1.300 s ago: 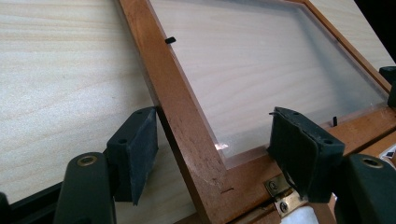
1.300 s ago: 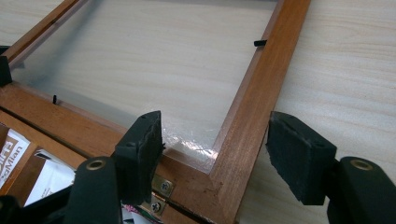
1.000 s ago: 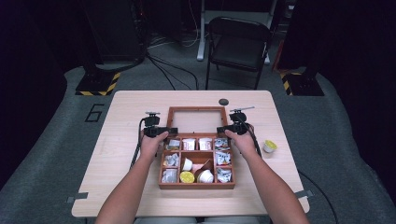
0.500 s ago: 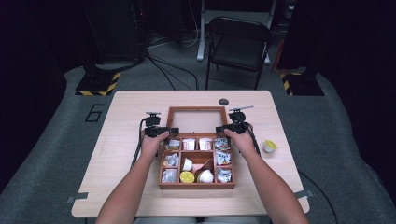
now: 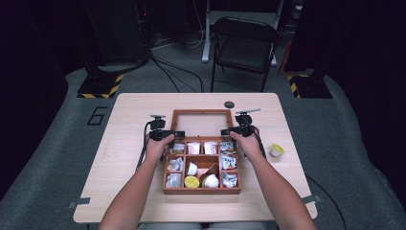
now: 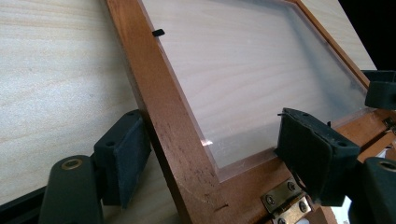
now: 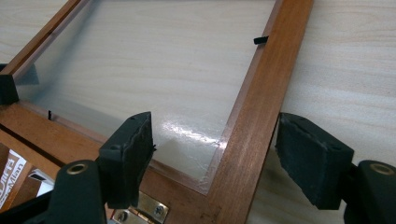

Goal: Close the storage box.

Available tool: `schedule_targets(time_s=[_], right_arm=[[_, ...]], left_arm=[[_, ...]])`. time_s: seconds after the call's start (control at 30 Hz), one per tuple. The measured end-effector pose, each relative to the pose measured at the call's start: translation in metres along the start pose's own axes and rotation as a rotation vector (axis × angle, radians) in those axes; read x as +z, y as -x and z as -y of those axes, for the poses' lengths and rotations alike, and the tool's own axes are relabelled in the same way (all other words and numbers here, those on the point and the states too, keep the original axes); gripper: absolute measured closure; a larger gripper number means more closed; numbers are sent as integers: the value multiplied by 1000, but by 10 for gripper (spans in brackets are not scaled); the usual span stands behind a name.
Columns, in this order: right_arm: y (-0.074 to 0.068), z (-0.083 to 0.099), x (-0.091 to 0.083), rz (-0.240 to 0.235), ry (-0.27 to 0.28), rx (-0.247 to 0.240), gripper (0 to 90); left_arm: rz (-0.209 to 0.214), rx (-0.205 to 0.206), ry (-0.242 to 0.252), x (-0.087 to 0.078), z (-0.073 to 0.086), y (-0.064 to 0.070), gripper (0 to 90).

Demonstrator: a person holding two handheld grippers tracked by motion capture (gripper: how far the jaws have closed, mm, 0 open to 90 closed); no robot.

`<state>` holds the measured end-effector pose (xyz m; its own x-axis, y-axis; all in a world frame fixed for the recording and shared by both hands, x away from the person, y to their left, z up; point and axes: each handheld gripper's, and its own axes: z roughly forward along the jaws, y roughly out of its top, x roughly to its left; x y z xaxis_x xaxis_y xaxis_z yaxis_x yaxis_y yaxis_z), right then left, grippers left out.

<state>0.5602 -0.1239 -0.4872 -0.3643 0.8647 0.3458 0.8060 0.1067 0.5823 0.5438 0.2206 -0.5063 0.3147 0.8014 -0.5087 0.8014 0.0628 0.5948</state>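
Wooden compartment box (image 5: 201, 189) sits at mid-bench (image 5: 119, 158) with its glass-paned lid (image 5: 201, 122) folded open and lying back on the far side, joined by brass hinges (image 6: 285, 205). The left claw (image 6: 205, 163) is spread wide and straddles the lid's left frame rail near the hinge corner, one pad (image 6: 133, 154) just beside the rail's outer edge, the other over the pane. The right claw (image 7: 215, 154) is equally wide, straddling the right rail without gripping it.
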Motion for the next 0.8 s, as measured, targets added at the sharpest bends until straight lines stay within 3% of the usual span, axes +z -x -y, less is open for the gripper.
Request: schedule_targets(time_s=[0.33,0.4,0.8], right_arm=[[2,0,3,-19,-2,30,257],[2,0,4,-26,-3,39,262],[3,-1,5,-36,-3,47,255]], left_arm=[[8,5,-9,1,0,-1,246],[12,-15,-2,2,0,0,246],[31,-12,-5,4,-1,-2,241]])
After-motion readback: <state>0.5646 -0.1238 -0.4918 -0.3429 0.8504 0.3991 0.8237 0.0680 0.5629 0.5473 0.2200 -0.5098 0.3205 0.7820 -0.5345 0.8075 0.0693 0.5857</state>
